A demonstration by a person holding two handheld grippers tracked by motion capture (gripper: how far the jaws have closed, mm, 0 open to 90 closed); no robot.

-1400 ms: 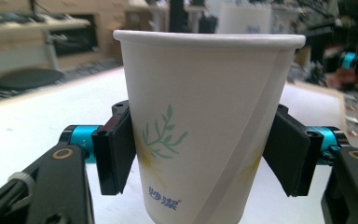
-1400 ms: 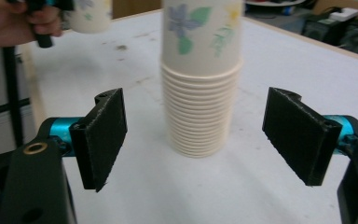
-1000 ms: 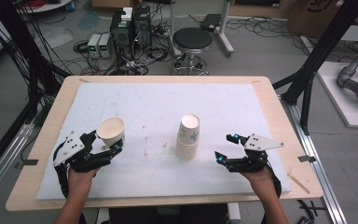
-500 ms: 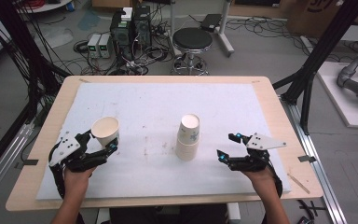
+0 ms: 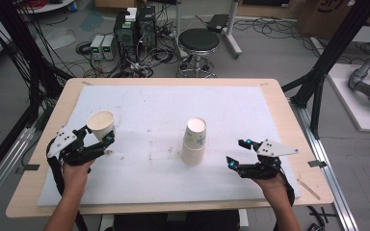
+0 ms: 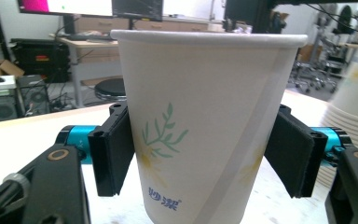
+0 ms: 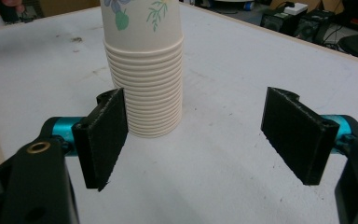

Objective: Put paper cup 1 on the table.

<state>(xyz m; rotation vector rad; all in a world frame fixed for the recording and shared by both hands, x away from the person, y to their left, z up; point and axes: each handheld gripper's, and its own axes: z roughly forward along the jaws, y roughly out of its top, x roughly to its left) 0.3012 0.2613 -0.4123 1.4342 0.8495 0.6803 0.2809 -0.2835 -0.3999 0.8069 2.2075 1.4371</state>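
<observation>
My left gripper is pinching a paper cup bearing blue Chinese characters, its jaws just easing wider. My right gripper is hanging spread before the cup stack, upper left.

Even, diffuse overhead lighting is provided; shadows are kept soft, and backgrounds in both gripper views are rendered slightly blurred.

One single paper cup stands upright near the table's left edge. One stack of upside-down cups, over a dozen nested, sits near the middle. Two grippers rest by the near edge: left gripper, right gripper.
</observation>
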